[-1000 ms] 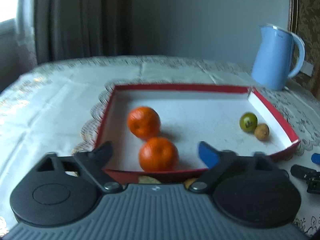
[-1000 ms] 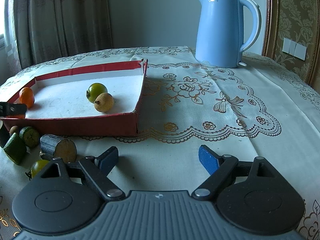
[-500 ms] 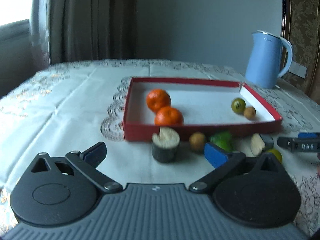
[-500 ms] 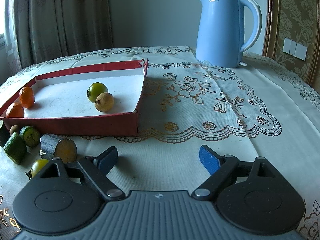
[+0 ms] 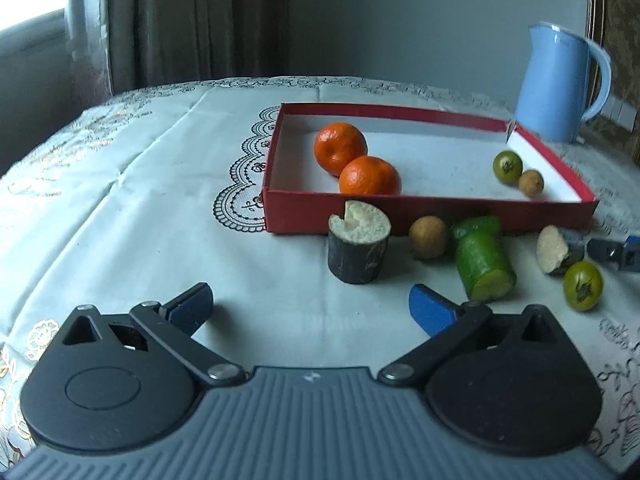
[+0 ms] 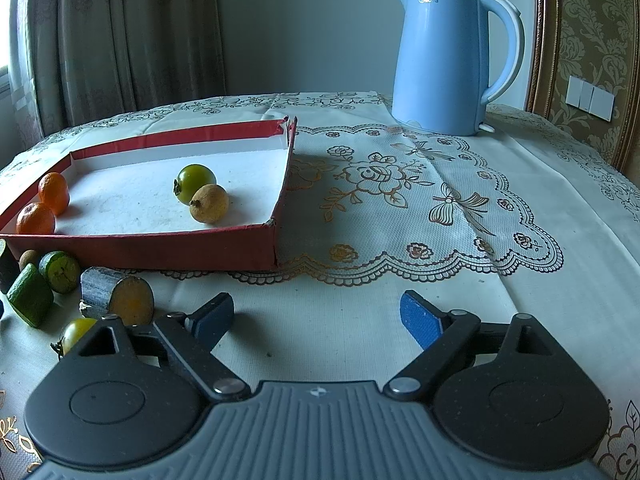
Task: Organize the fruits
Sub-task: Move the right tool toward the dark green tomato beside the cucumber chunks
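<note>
A red tray (image 5: 432, 212) (image 6: 140, 246) holds two oranges (image 5: 340, 148) (image 6: 54, 192), a green fruit (image 5: 507, 166) (image 6: 195, 178) and a small brown fruit (image 5: 531, 181) (image 6: 209, 208). In front of it on the cloth lie a dark cane piece (image 5: 359, 252), a brown fruit (image 5: 428, 237), a green cucumber piece (image 5: 484, 268) (image 6: 30, 294), a second cane piece (image 5: 554, 249) (image 6: 118, 298) and a green tomato (image 5: 583, 286) (image 6: 76, 332). My left gripper (image 5: 312, 308) is open and empty, short of the cane piece. My right gripper (image 6: 316, 316) is open and empty over bare cloth; its tip shows in the left wrist view (image 5: 616, 252).
A blue kettle (image 5: 560, 84) (image 6: 452, 60) stands behind the tray at the right. A lace tablecloth (image 6: 400, 200) covers the table. Curtains (image 6: 120, 40) hang behind, and a chair back (image 6: 592, 48) stands at far right.
My left gripper has pulled back and away from the tray, so the fruit in front of it has come into view. The right gripper has not moved.
</note>
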The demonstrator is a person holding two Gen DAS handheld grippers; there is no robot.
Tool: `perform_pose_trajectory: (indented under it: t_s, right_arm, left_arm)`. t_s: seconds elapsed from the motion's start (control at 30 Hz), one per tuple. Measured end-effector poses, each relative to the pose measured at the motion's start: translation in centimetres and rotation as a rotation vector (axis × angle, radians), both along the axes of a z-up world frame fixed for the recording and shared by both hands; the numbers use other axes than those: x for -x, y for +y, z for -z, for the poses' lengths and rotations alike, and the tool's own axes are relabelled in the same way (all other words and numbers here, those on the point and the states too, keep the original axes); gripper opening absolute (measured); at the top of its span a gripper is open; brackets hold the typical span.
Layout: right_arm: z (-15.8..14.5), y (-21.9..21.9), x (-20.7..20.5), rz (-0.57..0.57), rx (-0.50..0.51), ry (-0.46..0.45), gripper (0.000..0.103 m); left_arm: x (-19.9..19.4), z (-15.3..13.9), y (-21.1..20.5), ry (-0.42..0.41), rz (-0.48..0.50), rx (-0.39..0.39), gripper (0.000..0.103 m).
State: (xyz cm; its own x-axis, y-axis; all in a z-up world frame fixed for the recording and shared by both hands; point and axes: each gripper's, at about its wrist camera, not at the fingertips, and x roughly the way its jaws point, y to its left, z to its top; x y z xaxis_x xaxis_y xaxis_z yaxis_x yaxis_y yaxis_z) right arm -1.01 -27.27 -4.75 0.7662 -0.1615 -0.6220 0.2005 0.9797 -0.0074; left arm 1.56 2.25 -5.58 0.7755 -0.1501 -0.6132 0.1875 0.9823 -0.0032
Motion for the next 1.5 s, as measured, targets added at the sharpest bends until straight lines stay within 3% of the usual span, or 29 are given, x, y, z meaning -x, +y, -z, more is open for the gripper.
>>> perform_pose_trajectory:
  t_s: [0.1, 0.37, 0.6, 0.8, 0.93, 1.03, 1.2, 1.5]
  right_arm:
    - [0.1, 0.0, -0.1, 0.021, 0.01, 0.011, 0.103]
    - [0.2, -0.2, 0.1, 0.029, -0.015, 0.009, 0.103]
    - [-1.4, 0.0, 3.6, -0.031, -0.138, -0.085, 0.103]
    - [-2.8, 4.1, 5.6, -0.147, -0.039, -0.128, 0.103]
    - [-2.6, 6.7, 5.1, -0.209, 0.035, -0.131, 0.099]
    - [-1.9, 7.7, 4.2, -0.203, 0.07, -0.113, 0.087]
    - [-1.6, 8.4, 3.5, -0.218, 0.053, -0.116, 0.076]
    - [-1.3, 9.7, 4.0, -0.241, 0.061, -0.103, 0.073]
  left_arm:
    - [0.1, 0.1, -0.2, -0.003, 0.0, -0.015, 0.103]
    - [-0.3, 0.1, -0.2, 0.011, -0.025, -0.009, 0.103]
    - [-0.4, 0.1, -0.2, 0.011, -0.031, -0.009, 0.103]
    - [-0.4, 0.1, -0.2, 0.011, -0.031, -0.009, 0.103]
    - [-0.4, 0.0, -0.2, 0.011, -0.031, -0.009, 0.103]
    - [-0.4, 0.1, -0.2, 0.011, -0.031, -0.008, 0.103]
    - [-0.4, 0.1, -0.2, 0.011, -0.031, -0.009, 0.103]
    - [-0.4, 0.1, -0.2, 0.011, -0.031, -0.009, 0.103]
